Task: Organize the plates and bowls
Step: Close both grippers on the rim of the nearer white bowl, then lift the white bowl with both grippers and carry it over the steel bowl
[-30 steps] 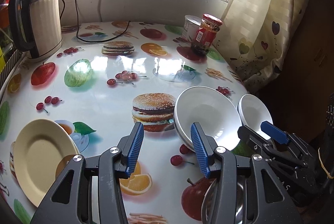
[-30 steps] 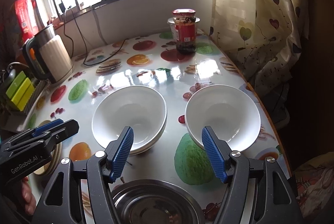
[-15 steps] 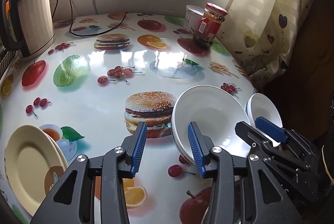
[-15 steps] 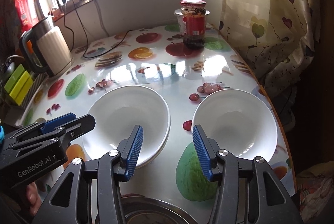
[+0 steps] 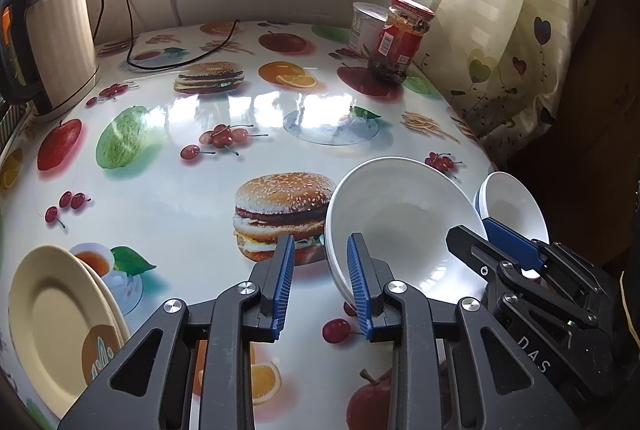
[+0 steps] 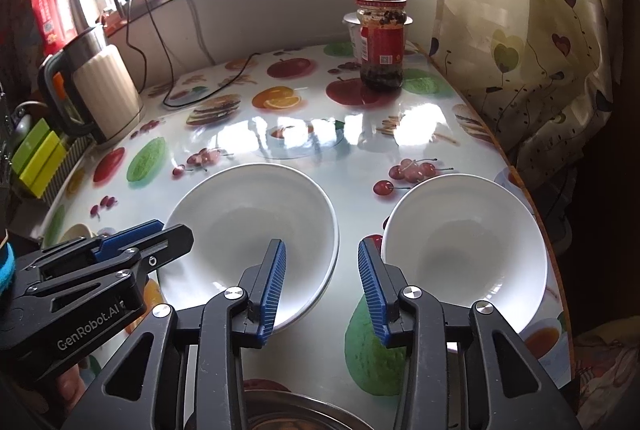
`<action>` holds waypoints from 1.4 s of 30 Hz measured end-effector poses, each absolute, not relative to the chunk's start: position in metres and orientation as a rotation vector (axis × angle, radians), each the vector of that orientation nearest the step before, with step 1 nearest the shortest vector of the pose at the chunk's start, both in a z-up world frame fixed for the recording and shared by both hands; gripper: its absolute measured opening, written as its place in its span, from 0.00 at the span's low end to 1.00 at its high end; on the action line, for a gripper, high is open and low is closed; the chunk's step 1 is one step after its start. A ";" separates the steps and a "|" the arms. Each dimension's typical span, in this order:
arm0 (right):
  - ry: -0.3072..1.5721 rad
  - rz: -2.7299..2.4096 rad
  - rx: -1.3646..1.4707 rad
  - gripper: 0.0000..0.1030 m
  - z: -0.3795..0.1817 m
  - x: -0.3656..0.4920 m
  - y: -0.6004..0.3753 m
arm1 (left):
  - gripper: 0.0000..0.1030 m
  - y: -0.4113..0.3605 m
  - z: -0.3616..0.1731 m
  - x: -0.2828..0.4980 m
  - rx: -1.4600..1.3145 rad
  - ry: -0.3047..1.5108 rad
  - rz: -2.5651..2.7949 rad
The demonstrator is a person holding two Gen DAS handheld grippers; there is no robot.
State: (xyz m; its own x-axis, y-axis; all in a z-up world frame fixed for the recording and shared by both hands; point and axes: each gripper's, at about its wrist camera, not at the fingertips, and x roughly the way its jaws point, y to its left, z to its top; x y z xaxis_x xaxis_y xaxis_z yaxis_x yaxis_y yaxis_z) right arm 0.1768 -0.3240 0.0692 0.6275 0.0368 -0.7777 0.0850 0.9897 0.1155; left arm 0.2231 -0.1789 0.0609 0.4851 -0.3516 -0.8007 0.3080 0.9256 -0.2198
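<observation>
the left claw (image 5: 320, 280) has just been closing and its jaws stand a little apart, straddling the near-left rim of the big white bowl (image 5: 400, 213); one pad sits inside the bowl, the other outside, and whether they pinch the rim yet i cannot tell. the right claw (image 6: 320, 280) has just been closing too, its jaws apart with only bare table between them, one pad over the big bowl's right rim, the other just beside the second white bowl (image 6: 464, 250).

risk, as i judge it: the rim is thin, glossy and curved, so a shallow bite could slip and tip the bowl. the second bowl lies near the table's right edge (image 6: 532, 205), so a nudge could push it off.

both bowls are plain, shiny white and empty; the big one looks like two nested. cream plates (image 5: 60, 318) lie stacked at the table's left.
</observation>
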 end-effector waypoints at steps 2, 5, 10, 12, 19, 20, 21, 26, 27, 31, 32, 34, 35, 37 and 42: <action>0.892 -0.031 0.146 0.30 0.069 0.178 -0.324 | 0.24 -0.180 0.060 0.223 -0.044 0.986 -0.405; 0.894 -0.031 0.146 0.26 0.068 0.180 -0.324 | 0.21 -0.182 0.060 0.223 -0.036 0.981 -0.404; 0.896 -0.034 0.147 0.17 0.066 0.182 -0.324 | 0.16 -0.185 0.061 0.224 -0.022 0.976 -0.403; 0.895 -0.029 0.150 0.14 0.065 0.182 -0.324 | 0.15 -0.186 0.061 0.224 -0.018 0.974 -0.406; 0.892 -0.031 0.158 0.12 0.064 0.182 -0.325 | 0.09 -0.188 0.062 0.222 0.002 0.959 -0.404; 0.892 -0.030 0.161 0.12 0.064 0.181 -0.326 | 0.09 -0.188 0.062 0.222 0.004 0.958 -0.403; 0.891 -0.031 0.160 0.12 0.064 0.181 -0.325 | 0.09 -0.188 0.062 0.222 0.007 0.958 -0.402; 0.891 -0.031 0.160 0.11 0.064 0.181 -0.326 | 0.09 -0.189 0.062 0.221 0.008 0.956 -0.401; 0.890 -0.031 0.161 0.11 0.064 0.181 -0.326 | 0.09 -0.189 0.062 0.221 0.011 0.956 -0.401; 0.891 -0.031 0.159 0.11 0.063 0.181 -0.326 | 0.09 -0.189 0.062 0.221 0.011 0.956 -0.401; 0.890 -0.030 0.160 0.11 0.063 0.181 -0.326 | 0.09 -0.188 0.062 0.221 0.009 0.957 -0.401; 0.890 -0.031 0.161 0.11 0.063 0.181 -0.326 | 0.09 -0.188 0.062 0.221 0.007 0.955 -0.403; 0.889 -0.030 0.161 0.11 0.063 0.181 -0.326 | 0.09 -0.188 0.063 0.221 0.008 0.954 -0.402; 0.885 -0.034 0.163 0.10 0.065 0.180 -0.327 | 0.08 -0.189 0.064 0.219 0.012 0.950 -0.403; 0.871 -0.037 0.167 0.08 0.071 0.176 -0.329 | 0.08 -0.189 0.070 0.216 0.006 0.940 -0.404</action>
